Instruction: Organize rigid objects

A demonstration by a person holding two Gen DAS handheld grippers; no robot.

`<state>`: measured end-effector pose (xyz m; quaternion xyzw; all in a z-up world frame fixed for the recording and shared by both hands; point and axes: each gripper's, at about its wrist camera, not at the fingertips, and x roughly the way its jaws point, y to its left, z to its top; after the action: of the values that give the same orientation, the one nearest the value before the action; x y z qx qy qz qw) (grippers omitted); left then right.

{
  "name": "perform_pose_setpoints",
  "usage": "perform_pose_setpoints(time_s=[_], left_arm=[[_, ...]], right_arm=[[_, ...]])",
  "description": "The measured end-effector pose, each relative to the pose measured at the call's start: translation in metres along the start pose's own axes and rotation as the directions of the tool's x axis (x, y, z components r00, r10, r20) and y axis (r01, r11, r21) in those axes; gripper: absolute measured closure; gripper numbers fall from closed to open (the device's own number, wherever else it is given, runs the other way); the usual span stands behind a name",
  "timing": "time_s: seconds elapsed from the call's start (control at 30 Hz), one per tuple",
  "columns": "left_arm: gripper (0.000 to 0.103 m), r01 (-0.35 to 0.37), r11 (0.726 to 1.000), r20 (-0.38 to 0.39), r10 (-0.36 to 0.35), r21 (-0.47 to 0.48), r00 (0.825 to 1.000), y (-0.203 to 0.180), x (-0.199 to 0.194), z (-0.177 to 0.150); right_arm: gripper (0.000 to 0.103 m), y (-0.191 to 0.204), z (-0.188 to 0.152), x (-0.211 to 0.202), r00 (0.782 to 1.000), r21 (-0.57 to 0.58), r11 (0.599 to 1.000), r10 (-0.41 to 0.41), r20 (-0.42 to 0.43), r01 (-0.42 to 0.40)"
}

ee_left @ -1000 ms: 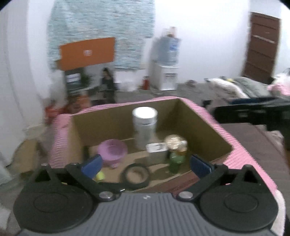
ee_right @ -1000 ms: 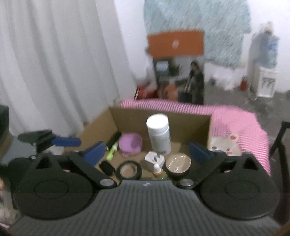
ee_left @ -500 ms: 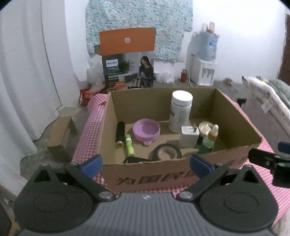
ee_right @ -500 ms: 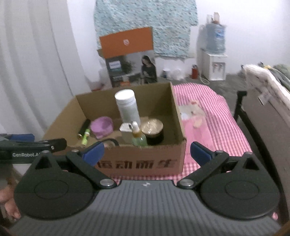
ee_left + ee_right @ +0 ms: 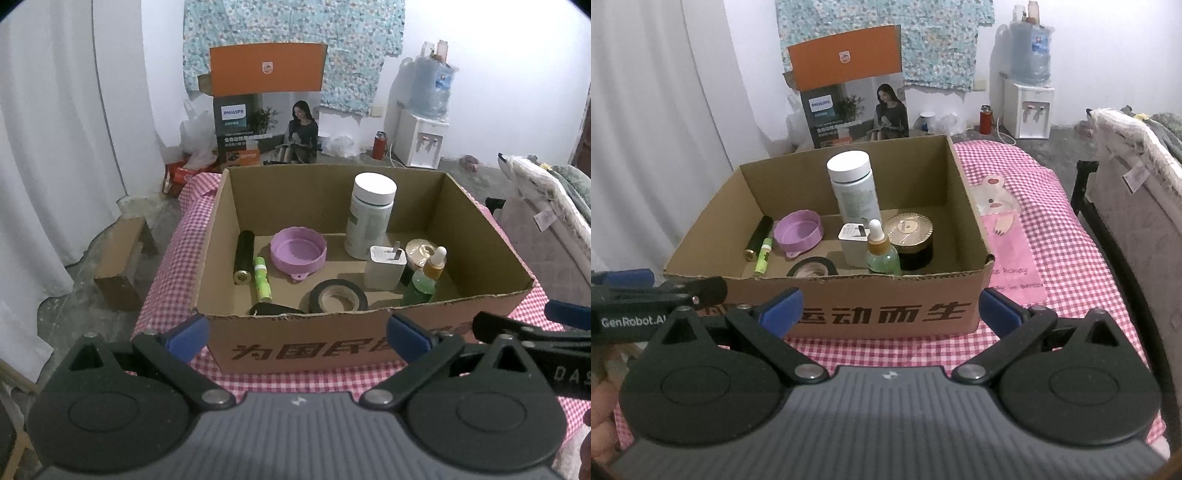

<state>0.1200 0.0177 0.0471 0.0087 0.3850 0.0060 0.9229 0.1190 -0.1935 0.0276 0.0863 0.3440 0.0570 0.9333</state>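
Left wrist view: the cardboard box (image 5: 354, 343) sits on a pink checked cloth (image 5: 173, 258), open top up, long side running across the frame. The left tongs (image 5: 295, 334) are spread wide with nothing between them, hanging just in front of the box's near wall, blue tips at about rim height. Inside, a black tube (image 5: 243, 256) and a green tube (image 5: 261, 277) lie side by side, long axes running front to back. A purple lid (image 5: 298, 250) lies open side up, and a roll of black tape (image 5: 338, 300) lies flat near the front wall. A white bottle (image 5: 371, 214) stands upright at the back. This view also catches a small black item (image 5: 271, 308) tucked against the front wall, and the right tongs (image 5: 517, 325) poking in from the right edge.

Right wrist view: the right tongs are also wide open and empty, in front of the box's near wall. Here you get a clear look at the dropper bottle (image 5: 882, 251), upright beside a gold-lidded jar (image 5: 911, 236) and a white charger (image 5: 854, 245). The left tongs (image 5: 665, 286) show at the left edge.
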Motion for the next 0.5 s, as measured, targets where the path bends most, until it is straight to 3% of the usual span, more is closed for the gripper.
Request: perform_pose_setpoints(time_s=[0.5], left_arm=[[0.000, -0.015, 1.000, -0.002, 0.015, 0.000, 1.000, 0.0006, 0.0002, 0.0010]], right_arm=[[0.001, 0.0036, 0.0033, -0.0002, 1.000, -0.016, 1.000, 0.009, -0.001, -0.009]])
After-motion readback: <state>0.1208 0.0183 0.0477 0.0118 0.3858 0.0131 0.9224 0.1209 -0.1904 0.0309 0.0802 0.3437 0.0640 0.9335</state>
